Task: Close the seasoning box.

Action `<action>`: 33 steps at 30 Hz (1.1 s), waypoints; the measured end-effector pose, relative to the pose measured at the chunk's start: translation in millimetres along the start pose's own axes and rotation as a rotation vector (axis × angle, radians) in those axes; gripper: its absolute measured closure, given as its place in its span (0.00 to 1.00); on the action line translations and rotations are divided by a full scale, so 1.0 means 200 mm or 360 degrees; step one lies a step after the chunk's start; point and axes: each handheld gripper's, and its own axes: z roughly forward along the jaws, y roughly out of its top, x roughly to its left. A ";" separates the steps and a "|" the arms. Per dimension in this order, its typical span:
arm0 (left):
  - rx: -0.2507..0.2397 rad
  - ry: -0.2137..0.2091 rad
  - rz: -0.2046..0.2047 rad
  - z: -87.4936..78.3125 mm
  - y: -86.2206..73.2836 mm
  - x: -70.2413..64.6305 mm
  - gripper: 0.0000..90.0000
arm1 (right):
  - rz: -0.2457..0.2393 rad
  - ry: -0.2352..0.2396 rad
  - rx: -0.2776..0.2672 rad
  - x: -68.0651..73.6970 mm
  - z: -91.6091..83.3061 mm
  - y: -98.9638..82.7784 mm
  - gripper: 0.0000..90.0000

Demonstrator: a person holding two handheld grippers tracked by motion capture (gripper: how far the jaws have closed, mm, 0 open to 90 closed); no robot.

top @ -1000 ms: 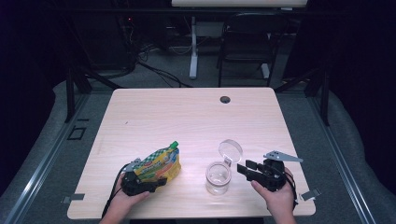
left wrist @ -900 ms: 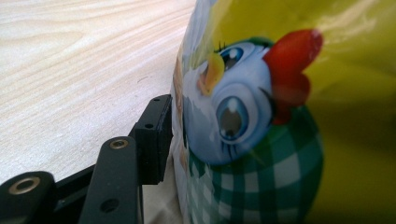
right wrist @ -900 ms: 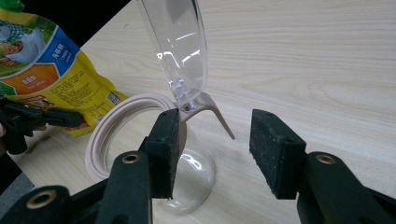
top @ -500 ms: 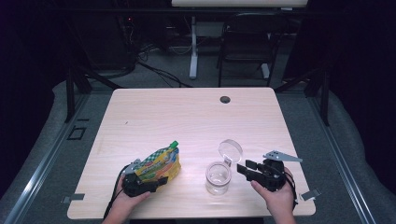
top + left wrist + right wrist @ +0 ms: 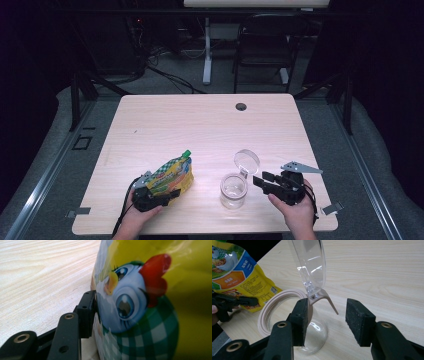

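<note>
A yellow snack pouch [image 5: 172,176] with a green cap and a cartoon chicken [image 5: 130,302] stands at the table's front left. My left gripper [image 5: 169,193] holds its lower part. The jaws have just been closing with the pouch between them, and one pad [image 5: 87,310] presses its side while the other is hidden behind it. A clear jar [image 5: 233,190] with a pinkish rim [image 5: 265,317] stands to the right, its hinged lid [image 5: 310,262] flipped up. My right gripper [image 5: 327,320] is open at the jar's hinge side, with the lid's tab between the jaws.
The light wooden table [image 5: 200,125] has a round cable hole [image 5: 241,106] near its far edge. A chair and a desk leg stand on the dark floor behind. A metal bracket [image 5: 332,208] sits at the front right corner.
</note>
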 end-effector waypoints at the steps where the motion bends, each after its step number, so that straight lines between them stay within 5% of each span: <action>1: 0.0000 0.0001 0.0001 0.00 0.00 0.00 0.62 | 0.0001 0.0004 -0.0001 0.00 0.00 0.00 0.59; 12: -0.0009 0.0006 0.0003 0.00 0.00 0.00 0.66 | -0.0060 -0.0036 -0.0020 0.01 0.00 0.00 0.59; 33: -0.0016 0.0041 0.0007 0.01 0.00 0.00 0.71 | -0.0062 -0.0055 -0.0065 0.00 -0.01 0.00 0.59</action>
